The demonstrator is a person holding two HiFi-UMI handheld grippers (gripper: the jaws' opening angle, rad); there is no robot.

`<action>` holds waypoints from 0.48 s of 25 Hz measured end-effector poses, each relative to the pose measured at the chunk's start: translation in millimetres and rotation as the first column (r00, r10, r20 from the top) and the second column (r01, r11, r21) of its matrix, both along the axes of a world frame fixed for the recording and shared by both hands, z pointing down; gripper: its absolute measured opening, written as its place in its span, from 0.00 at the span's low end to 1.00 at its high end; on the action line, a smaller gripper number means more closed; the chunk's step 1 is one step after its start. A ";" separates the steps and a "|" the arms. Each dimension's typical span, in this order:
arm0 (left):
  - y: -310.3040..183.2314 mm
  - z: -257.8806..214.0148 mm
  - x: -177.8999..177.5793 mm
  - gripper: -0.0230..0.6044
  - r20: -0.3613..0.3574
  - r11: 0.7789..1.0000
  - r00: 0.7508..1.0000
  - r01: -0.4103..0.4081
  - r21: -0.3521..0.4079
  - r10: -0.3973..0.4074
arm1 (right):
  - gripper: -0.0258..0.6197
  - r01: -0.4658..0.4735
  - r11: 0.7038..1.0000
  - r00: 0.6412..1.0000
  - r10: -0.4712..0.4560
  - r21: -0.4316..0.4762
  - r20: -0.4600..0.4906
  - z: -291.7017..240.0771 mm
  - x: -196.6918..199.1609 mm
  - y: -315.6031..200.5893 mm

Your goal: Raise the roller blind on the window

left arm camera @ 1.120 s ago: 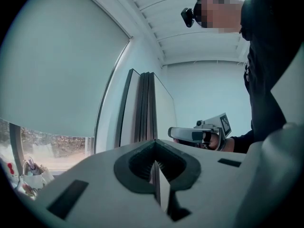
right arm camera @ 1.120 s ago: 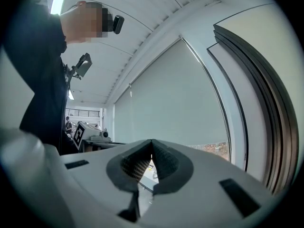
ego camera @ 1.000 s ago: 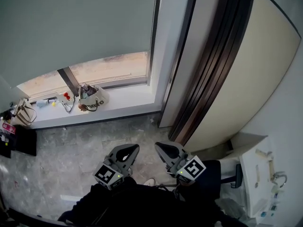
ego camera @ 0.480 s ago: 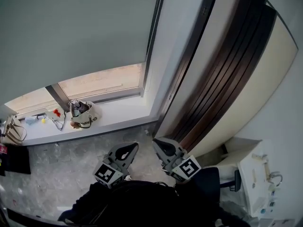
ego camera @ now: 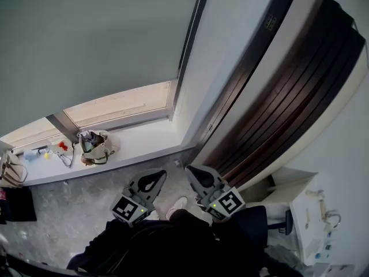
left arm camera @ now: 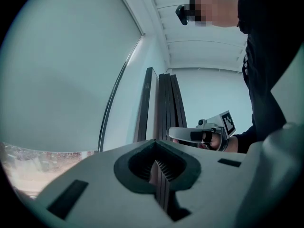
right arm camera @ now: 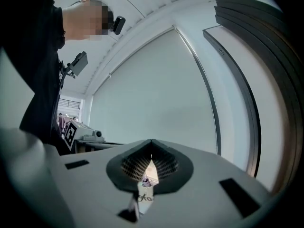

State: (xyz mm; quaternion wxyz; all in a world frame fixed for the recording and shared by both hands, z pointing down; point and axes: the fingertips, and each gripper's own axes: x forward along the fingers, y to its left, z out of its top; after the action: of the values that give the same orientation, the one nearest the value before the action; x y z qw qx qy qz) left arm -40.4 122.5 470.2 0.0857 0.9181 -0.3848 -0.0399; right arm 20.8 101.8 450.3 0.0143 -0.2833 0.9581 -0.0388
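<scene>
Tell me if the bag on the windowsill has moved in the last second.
No. The bag still sits just right of the dark window post; only the camera view shifted.

Head view tilts up: roller blind (ego camera: 98,39) fills more of the frame, sill bag (ego camera: 95,149) slides left. Left gripper (ego camera: 147,183) seems to drift slightly left too.

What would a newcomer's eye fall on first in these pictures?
The grey roller blind fills the upper left, lowered most of the way, with only a bright strip of window glass showing below it. Low in the centre, the left hand-held gripper and right hand-held gripper sit side by side, both shut and empty.
</scene>
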 end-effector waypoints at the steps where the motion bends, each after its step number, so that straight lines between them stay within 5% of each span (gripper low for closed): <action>1: -8.8 3.3 0.0 0.05 0.001 1.000 1.000 0.000 -0.008 0.000 | 0.05 0.004 1.000 1.000 -0.004 -0.003 0.002 1.1 -0.4 -9.1; 12: -134.7 -5.2 24.7 0.05 0.050 0.999 0.998 0.038 -0.014 -0.037 | 0.05 0.007 1.000 1.000 -0.007 0.008 -0.001 -3.9 20.6 -144.4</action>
State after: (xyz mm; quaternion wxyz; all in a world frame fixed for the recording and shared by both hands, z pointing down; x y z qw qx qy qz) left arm -15.7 -12.2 465.1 0.0820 0.9107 -0.4044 -0.0158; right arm 41.4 -42.6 446.4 0.0149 -0.2801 0.9592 -0.0350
